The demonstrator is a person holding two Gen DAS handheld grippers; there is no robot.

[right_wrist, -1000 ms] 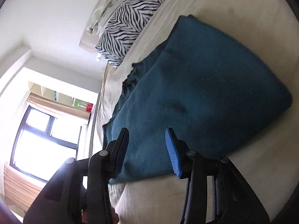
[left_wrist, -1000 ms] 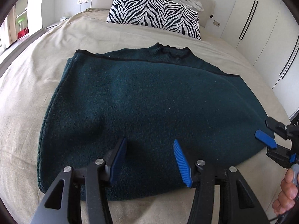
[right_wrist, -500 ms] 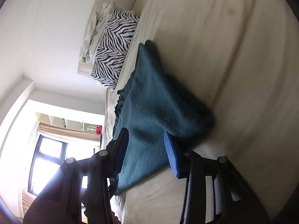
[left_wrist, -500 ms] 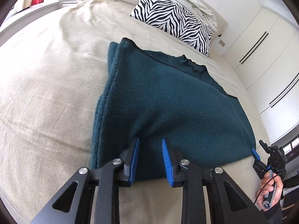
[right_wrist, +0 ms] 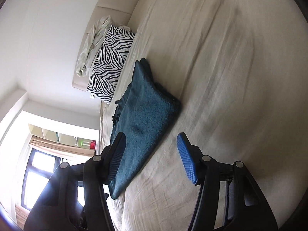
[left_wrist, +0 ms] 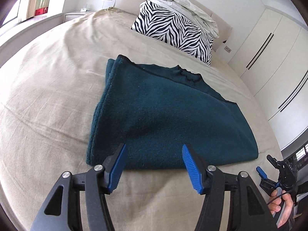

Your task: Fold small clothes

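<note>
change: left gripper (left_wrist: 154, 165) jaws widened, pulled off folded dark teal fleece garment (left_wrist: 169, 119)
right gripper (right_wrist: 152, 157): spread apart, empty
surface: beige bedsheet (left_wrist: 48, 100)

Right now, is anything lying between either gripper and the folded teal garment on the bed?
Nothing visible does. The left gripper is open just short of the teal garment, only bare bedsheet between. The right gripper is open beside it, off the garment's corner. The zebra pillow lies well beyond.
</note>
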